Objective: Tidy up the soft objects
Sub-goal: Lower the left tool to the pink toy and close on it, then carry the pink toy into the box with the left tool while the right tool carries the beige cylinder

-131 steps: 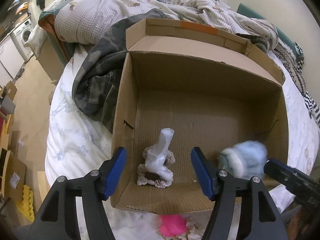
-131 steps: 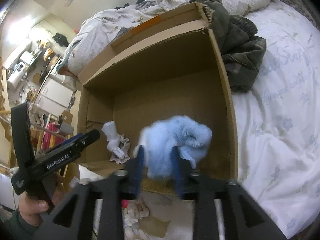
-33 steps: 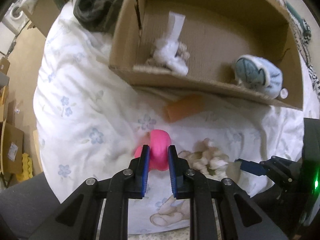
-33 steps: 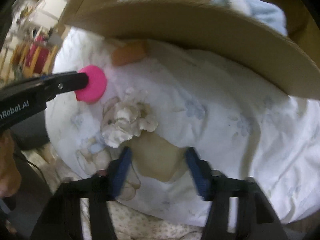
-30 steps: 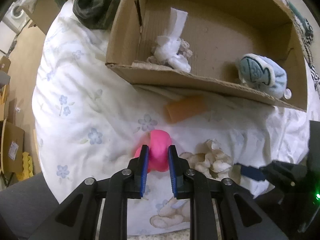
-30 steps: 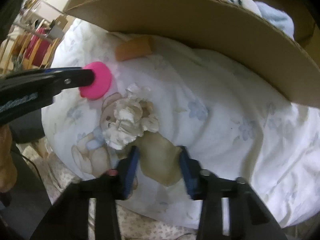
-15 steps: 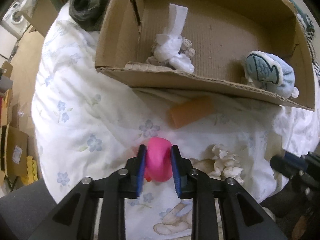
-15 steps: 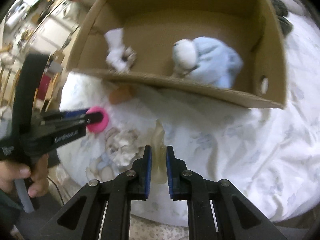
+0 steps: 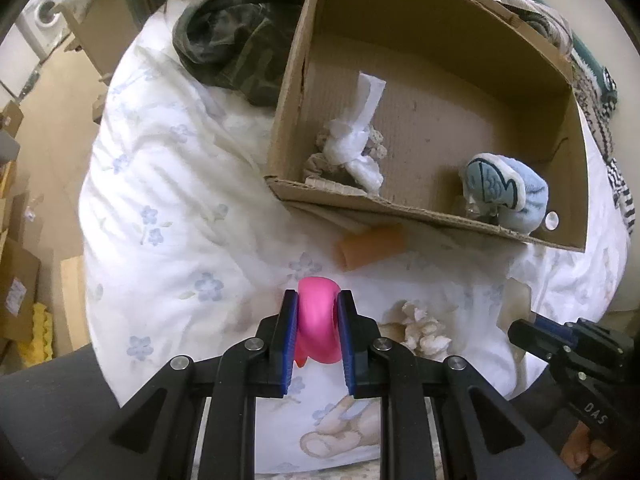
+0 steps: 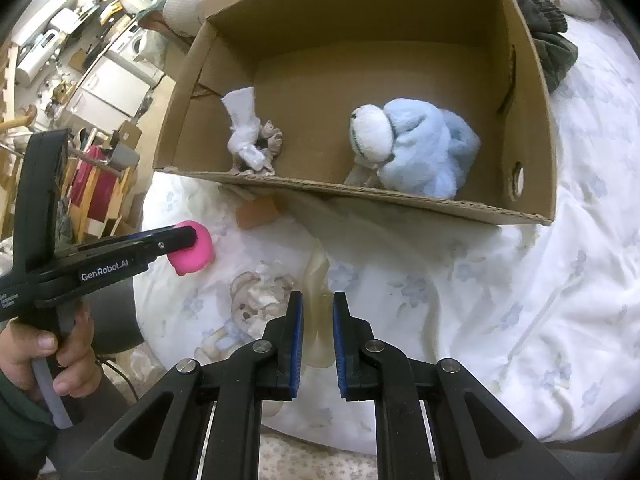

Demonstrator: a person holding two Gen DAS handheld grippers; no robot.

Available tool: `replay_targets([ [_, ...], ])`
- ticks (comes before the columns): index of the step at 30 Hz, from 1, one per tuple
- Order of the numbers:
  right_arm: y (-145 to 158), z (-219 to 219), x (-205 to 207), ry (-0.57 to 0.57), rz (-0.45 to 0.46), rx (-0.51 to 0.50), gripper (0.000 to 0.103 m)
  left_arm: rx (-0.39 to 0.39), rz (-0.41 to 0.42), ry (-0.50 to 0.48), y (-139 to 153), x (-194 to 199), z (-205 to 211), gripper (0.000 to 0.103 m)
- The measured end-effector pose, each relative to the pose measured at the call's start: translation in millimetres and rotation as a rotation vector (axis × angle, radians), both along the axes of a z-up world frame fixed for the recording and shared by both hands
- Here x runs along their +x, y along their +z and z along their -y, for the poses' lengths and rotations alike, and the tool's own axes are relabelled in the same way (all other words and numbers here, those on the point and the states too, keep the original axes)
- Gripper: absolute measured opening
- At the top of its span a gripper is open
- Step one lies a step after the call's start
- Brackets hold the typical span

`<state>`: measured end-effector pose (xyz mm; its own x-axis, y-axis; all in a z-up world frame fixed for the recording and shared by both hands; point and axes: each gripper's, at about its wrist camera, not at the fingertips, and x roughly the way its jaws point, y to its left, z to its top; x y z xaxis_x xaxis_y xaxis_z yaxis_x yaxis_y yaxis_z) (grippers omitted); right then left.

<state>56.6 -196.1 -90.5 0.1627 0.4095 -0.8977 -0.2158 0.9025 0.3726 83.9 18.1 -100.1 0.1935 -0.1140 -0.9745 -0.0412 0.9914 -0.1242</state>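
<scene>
The pink soft toy point(image 9: 317, 325), pinched between the left gripper point(image 9: 317, 340)'s jaws above the bedsheet point(image 9: 168, 200) just short of the cardboard box point(image 9: 424, 210), should clear the near wall before release, as should the beige limp piece point(image 10: 318, 320) clamped in the right gripper point(image 10: 316, 344).

Beige soft piece point(image 10: 318, 312) between jaws
</scene>
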Motion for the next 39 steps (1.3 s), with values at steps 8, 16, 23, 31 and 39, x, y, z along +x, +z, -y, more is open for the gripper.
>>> replay_targets([
  [8, 23, -1, -1, -0.001, 0.066, 0.069, 0.015, 0.077, 0.098, -0.003, 31, -11, 6, 0.018],
  [16, 70, 18, 7, -0.046, 0.189, 0.155, 0.015, 0.070, 0.283, -0.018, 98, 4, 9, 0.018],
  [23, 98, 34, 30, -0.089, 0.308, 0.157, 0.015, 0.077, 0.347, -0.044, 123, 39, 21, 0.018],
  [31, 72, 59, 50, -0.230, 0.282, 0.170, 0.015, 0.094, 0.398, -0.092, 102, 63, 42, 0.018],
  [39, 48, 56, 63, -0.247, 0.233, 0.124, 0.015, 0.053, 0.357, -0.068, 64, 72, 38, 0.018],
])
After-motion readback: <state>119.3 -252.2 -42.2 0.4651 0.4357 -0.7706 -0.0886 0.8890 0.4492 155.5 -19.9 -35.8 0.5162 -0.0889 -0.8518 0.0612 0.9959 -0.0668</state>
